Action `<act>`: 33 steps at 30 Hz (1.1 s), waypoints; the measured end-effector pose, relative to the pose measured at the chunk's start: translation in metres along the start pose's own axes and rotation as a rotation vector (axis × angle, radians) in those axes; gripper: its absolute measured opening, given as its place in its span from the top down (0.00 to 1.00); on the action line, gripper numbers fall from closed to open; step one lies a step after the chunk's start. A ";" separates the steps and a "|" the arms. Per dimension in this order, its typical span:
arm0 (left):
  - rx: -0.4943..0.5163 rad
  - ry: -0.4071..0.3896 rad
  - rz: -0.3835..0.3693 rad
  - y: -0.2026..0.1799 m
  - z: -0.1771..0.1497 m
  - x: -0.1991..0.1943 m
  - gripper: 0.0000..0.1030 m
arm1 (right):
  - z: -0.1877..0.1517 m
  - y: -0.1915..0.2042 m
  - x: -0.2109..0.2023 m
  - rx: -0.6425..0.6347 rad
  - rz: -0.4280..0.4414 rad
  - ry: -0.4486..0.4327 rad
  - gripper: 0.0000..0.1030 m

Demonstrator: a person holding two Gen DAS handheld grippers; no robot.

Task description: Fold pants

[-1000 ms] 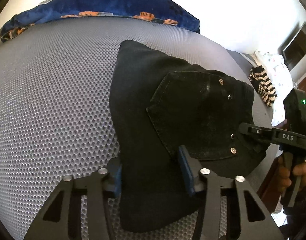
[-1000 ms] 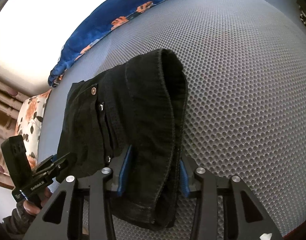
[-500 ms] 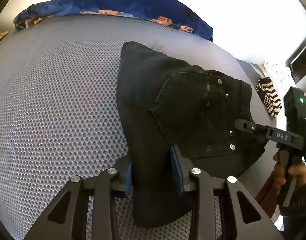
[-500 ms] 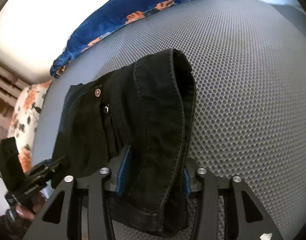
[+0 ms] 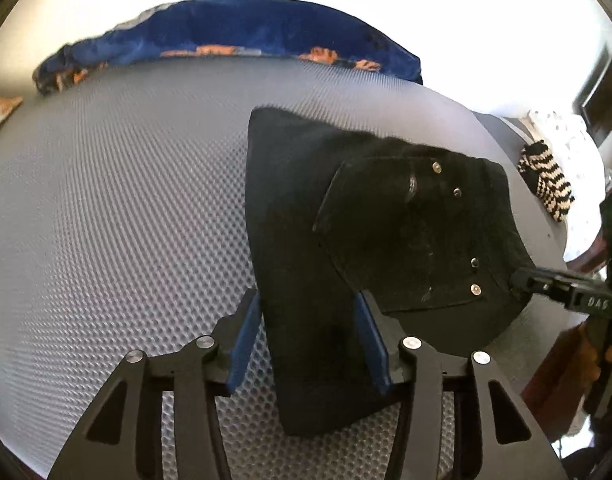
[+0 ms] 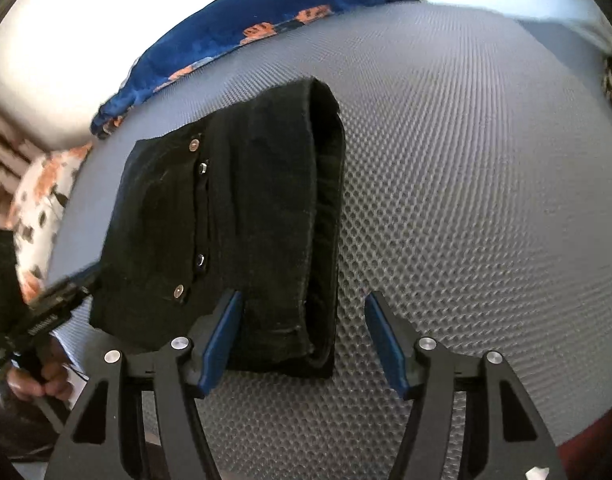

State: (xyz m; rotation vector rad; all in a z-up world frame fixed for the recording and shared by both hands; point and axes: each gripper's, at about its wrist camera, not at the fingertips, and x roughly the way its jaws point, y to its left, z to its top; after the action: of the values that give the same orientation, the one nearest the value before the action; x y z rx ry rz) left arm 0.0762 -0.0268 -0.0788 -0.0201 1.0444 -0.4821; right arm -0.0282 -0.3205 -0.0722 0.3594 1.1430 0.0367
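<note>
Black pants (image 5: 346,240) lie folded into a compact bundle on a grey honeycomb mat (image 5: 125,220); a pocket flap with metal rivets faces up. My left gripper (image 5: 310,340) is open, its blue pads on either side of the near fold. In the right wrist view the pants (image 6: 233,220) lie with a rolled edge on the right. My right gripper (image 6: 301,340) is open, its left pad against the bundle, its right pad over bare mat. Each gripper shows at the edge of the other's view.
A blue blanket with orange print (image 5: 225,36) lies along the mat's far edge. A black-and-white striped item (image 5: 546,184) lies at the right. A floral cushion (image 6: 37,200) lies beyond the mat's left edge in the right wrist view.
Both grippers have opened and let go of the pants. The bundle now rests flat on the mat.
</note>
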 end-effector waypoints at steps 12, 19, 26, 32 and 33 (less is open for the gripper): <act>0.046 -0.118 -0.026 0.003 0.102 0.023 0.46 | 0.090 0.035 -0.016 -0.084 -0.048 -0.175 0.78; 0.096 -0.015 -0.008 0.009 0.130 0.077 0.48 | 0.108 0.028 0.019 -0.039 -0.087 -0.111 0.80; -0.019 0.041 -0.032 0.037 0.127 0.104 0.47 | 0.100 0.027 0.024 -0.052 -0.084 -0.088 0.80; 0.033 0.035 0.004 0.028 0.128 0.107 0.45 | 0.086 0.021 0.025 -0.015 -0.052 -0.096 0.80; 0.022 0.039 -0.004 0.027 0.131 0.109 0.44 | 0.084 0.020 0.024 -0.008 -0.046 -0.094 0.80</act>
State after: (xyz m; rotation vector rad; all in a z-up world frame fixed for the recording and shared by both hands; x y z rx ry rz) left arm 0.2397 -0.0722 -0.1080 0.0064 1.0771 -0.4993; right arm 0.0607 -0.3180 -0.0570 0.3243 1.0576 -0.0159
